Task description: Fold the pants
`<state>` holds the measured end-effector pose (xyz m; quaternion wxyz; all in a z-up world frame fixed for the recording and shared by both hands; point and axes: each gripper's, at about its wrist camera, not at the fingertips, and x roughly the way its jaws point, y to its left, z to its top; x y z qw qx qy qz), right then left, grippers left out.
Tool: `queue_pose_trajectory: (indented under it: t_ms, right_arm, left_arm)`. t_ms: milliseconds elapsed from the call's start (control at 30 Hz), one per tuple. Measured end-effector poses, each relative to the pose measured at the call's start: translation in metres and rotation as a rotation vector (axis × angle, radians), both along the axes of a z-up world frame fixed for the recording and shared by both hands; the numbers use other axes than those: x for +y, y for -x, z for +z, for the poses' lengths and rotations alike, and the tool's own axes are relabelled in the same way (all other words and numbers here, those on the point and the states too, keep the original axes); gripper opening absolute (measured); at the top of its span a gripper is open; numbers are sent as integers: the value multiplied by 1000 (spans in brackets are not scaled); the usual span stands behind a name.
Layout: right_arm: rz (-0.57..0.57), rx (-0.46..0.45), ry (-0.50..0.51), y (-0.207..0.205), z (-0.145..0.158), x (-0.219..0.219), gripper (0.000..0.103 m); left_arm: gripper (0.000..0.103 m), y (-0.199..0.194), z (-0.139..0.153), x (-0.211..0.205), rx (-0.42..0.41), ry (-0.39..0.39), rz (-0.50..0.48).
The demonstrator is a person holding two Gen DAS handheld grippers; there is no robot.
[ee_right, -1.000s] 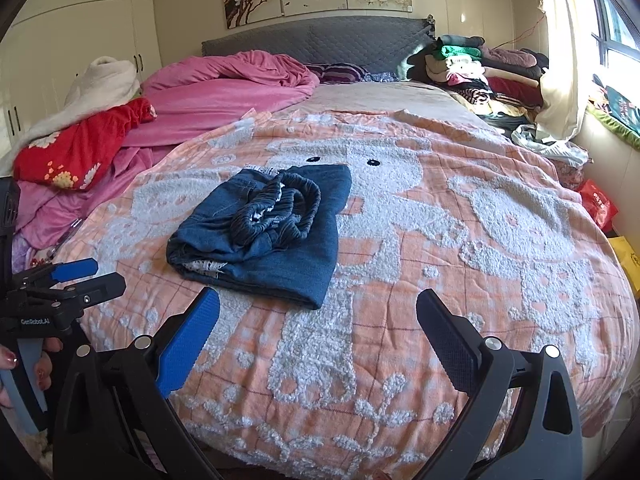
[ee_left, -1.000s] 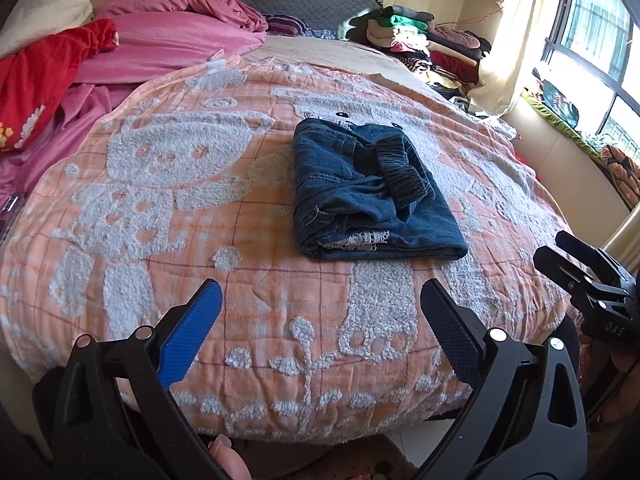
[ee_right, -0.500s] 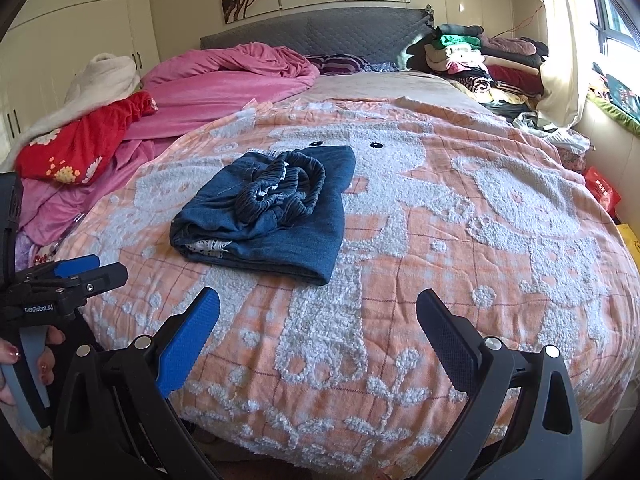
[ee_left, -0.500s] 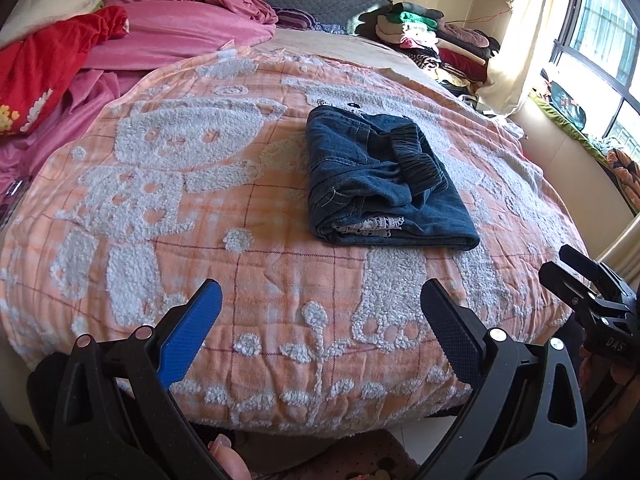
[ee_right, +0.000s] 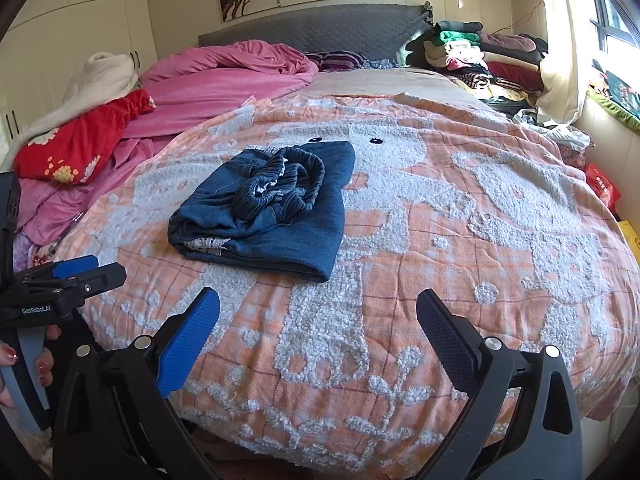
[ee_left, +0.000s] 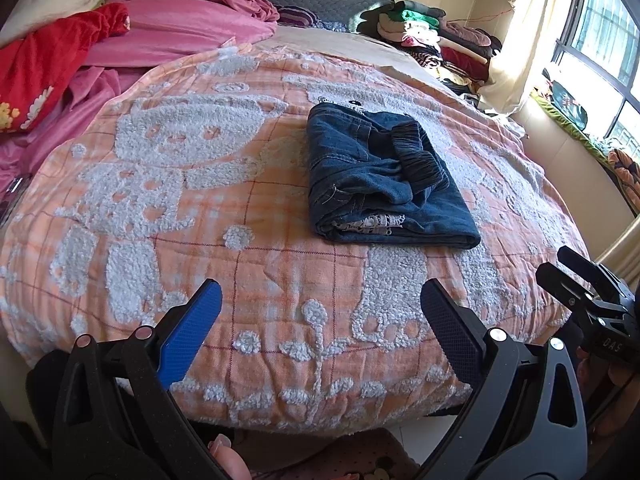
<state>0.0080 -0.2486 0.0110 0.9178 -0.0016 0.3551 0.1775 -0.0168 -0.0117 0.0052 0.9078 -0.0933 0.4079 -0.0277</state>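
Observation:
The dark blue denim pants (ee_left: 380, 184) lie folded into a compact rectangle on the orange blanket (ee_left: 240, 264), with the elastic waistband bunched on top. They also show in the right wrist view (ee_right: 268, 208). My left gripper (ee_left: 320, 300) is open and empty, held over the near edge of the bed, well short of the pants. My right gripper (ee_right: 318, 308) is open and empty, also over the near edge. The right gripper shows at the right edge of the left wrist view (ee_left: 592, 300). The left gripper shows at the left edge of the right wrist view (ee_right: 68, 280).
Pink bedding (ee_right: 224, 76) and a red blanket (ee_right: 80, 140) are heaped at the bed's left. A stack of folded clothes (ee_right: 472, 52) sits by the grey headboard (ee_right: 320, 32). A window with a curtain (ee_left: 520, 40) is on the right.
Both grippers have drifted slightly, so the pants sit a little lower in both views. The pants have not moved on the blanket. Both grippers stay open.

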Motion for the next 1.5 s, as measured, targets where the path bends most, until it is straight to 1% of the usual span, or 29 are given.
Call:
queue_pose_trajectory:
  t_ms: [1500]
  right_arm:
    - [-6,-1,10,0,-1,1,98]
  left_arm:
    - [93,1,4,4,-3,1,14]
